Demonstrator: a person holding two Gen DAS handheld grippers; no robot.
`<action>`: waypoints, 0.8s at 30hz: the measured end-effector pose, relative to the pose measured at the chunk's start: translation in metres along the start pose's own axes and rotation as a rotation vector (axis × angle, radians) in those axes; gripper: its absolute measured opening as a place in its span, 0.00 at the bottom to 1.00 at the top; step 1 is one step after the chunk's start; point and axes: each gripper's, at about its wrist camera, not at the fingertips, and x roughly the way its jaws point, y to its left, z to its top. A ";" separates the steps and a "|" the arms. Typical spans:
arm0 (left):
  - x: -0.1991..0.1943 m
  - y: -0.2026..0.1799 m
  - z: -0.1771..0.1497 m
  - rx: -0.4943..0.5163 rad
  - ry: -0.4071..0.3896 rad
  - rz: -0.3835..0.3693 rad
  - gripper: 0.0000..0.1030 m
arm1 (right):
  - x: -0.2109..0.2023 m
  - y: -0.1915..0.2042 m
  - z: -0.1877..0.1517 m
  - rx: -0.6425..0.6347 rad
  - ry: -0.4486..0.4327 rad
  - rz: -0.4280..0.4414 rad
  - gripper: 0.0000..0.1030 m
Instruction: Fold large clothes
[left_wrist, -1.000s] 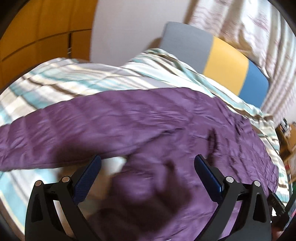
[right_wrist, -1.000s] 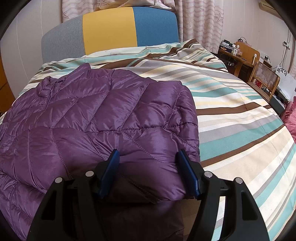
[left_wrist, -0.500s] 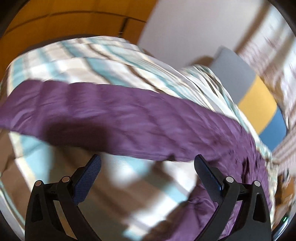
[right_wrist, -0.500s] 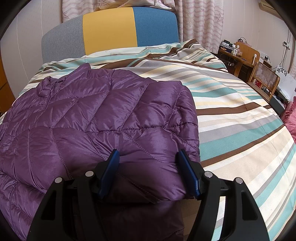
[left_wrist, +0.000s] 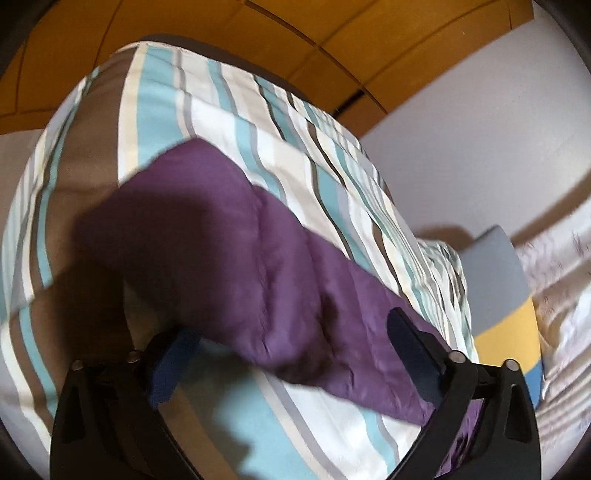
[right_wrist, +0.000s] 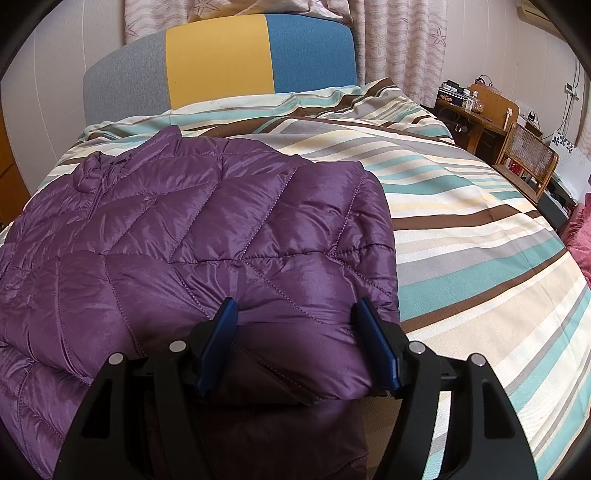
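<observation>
Your purple quilted jacket (right_wrist: 207, 236) lies spread on the striped bedcover (right_wrist: 480, 236), toward the left side of the bed, its collar near the grey, yellow and blue headboard (right_wrist: 221, 66). Your right gripper (right_wrist: 299, 343) sits at the jacket's folded near edge, its 2 blue pads (right_wrist: 376, 347) pressing into the puffy fabric bulging between them, so it is grasping the jacket. Your left gripper (left_wrist: 295, 354) hangs over the jacket's outstretched sleeve (left_wrist: 229, 258); its jaws are wide and closing, the sleeve lies between them, and the pads (left_wrist: 413, 354) are not yet pinching it.
</observation>
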 end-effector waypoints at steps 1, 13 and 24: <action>0.001 0.001 0.005 -0.001 -0.009 0.019 0.81 | 0.000 0.000 0.000 -0.001 0.000 -0.001 0.65; -0.015 -0.042 0.017 0.114 -0.147 0.104 0.20 | 0.000 -0.001 0.000 0.000 -0.001 0.000 0.65; -0.047 -0.151 -0.027 0.450 -0.227 -0.099 0.20 | -0.001 0.000 -0.001 0.001 -0.001 0.000 0.65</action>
